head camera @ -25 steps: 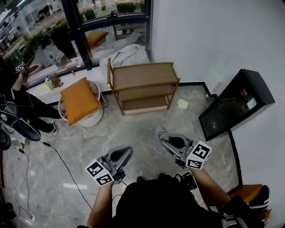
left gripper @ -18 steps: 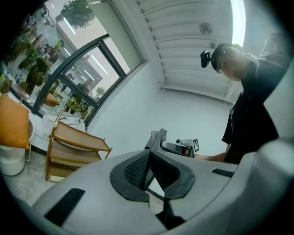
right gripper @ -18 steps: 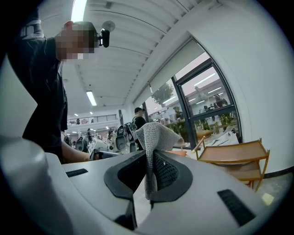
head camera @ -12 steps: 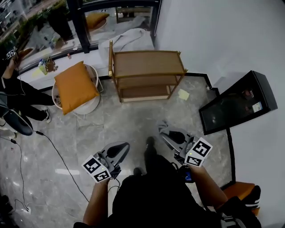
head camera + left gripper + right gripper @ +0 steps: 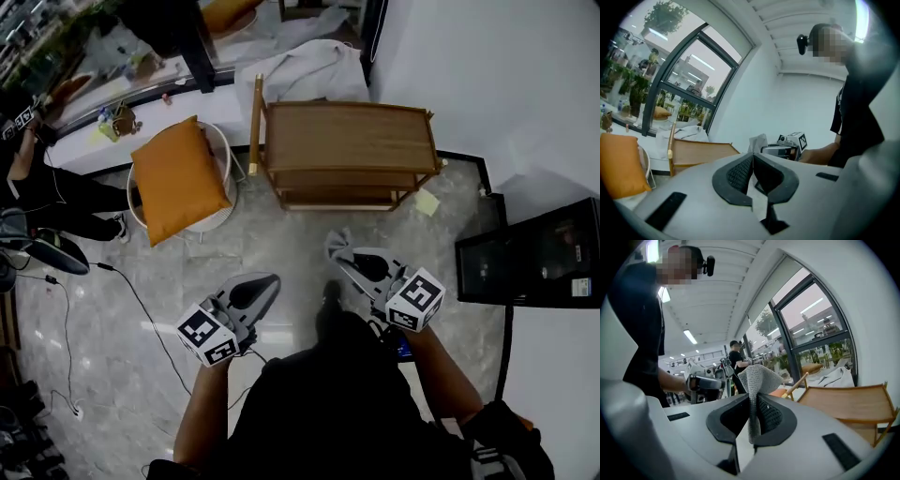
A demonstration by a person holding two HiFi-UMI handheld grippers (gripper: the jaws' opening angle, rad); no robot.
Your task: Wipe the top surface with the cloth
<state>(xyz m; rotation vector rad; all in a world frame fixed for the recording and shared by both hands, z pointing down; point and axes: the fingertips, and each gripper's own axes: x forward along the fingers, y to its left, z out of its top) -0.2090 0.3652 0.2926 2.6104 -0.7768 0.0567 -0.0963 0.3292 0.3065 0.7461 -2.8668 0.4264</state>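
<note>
A wooden shelf unit [image 5: 349, 137] with a bare brown top stands by the white wall, ahead of me. My right gripper [image 5: 339, 260] is shut on a grey knitted cloth [image 5: 758, 376], which sticks up from between its jaws; the cloth [image 5: 336, 244] shows at the gripper tip in the head view. The shelf [image 5: 846, 402] lies to the right in the right gripper view. My left gripper [image 5: 265, 284] is shut with nothing in it, and its jaws meet in the left gripper view [image 5: 752, 159]. Both grippers hang over the floor, short of the shelf [image 5: 698, 151].
A round white chair with an orange cushion [image 5: 178, 179] stands left of the shelf. A light garment [image 5: 305, 71] lies behind it at the window. A black cabinet [image 5: 544, 253] is at right, a yellow note [image 5: 427, 202] and a cable [image 5: 131, 281] on the floor. A person [image 5: 42, 202] sits far left.
The view has moved forward toward the shelf, which now sits larger and nearer the centre. Both grippers keep their pose, the right one still holding the cloth.
</note>
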